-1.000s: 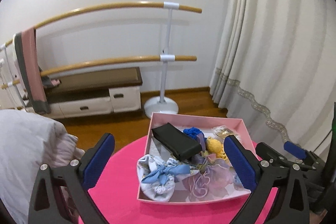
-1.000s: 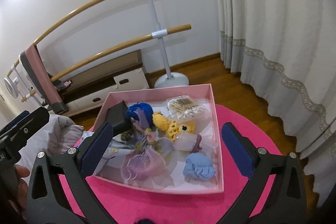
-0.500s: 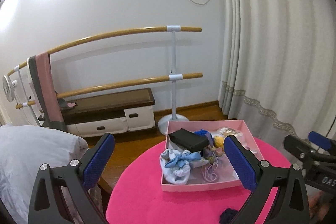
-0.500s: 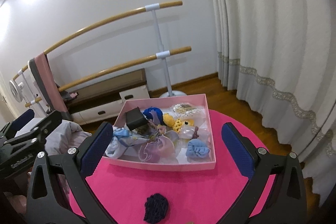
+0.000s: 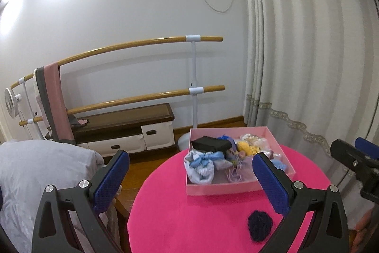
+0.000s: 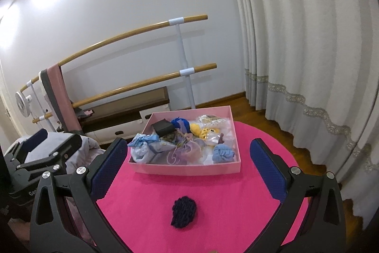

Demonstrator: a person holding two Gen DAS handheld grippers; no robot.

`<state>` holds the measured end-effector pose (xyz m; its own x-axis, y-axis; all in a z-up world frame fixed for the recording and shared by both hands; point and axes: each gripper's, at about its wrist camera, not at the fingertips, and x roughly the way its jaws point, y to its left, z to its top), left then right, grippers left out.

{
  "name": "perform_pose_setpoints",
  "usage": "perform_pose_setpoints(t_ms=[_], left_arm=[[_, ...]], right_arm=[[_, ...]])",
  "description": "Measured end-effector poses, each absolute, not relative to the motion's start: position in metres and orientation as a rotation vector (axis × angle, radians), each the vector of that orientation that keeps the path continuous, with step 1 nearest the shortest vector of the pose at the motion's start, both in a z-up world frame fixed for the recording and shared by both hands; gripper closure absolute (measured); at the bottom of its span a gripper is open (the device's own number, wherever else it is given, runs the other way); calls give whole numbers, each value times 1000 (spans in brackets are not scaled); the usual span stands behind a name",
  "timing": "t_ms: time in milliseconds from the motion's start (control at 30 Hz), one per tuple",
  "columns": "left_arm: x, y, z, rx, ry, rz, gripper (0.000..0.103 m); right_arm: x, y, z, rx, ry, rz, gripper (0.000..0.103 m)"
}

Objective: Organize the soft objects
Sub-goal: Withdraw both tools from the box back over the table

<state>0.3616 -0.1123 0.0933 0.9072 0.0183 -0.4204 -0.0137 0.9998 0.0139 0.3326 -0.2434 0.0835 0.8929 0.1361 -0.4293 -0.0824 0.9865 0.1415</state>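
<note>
The left gripper [image 5: 189,181] and right gripper [image 6: 187,171] both hover with fingers spread wide, empty. On the pink surface [image 6: 232,210] a dark navy knitted ball [image 6: 184,211] lies alone — near the pink box [image 6: 187,168] heaped with soft pieces.

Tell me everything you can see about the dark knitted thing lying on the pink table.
The knitted thing is a small, dark navy, roundish lump with a bumpy, yarn-like surface, seemingly crocheted. It lies alone on the pink table, on the near side of the pink box and apart from it. Nothing touches it but the tabletop. Both grippers are open, and neither holds it. What it is exactly cannot be told.
</note>
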Motion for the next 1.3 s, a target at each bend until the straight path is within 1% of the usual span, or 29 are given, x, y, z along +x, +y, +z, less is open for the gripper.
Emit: perform_pose_setpoints(t_ms=[400,600,933,1300], left_arm=[[289,-98,80,-7,417,18,0],[267,-92,73,-15,431,11,0],[256,-88,72,-19,459,20,0],[278,-82,61,-36,515,19,0]], right_arm=[[275,-233,63,110,448,97,0],[259,-228,41,98,493,90,0],[254,-227,27,94,525,89,0],[275,-226,3,95,595,75,0]])
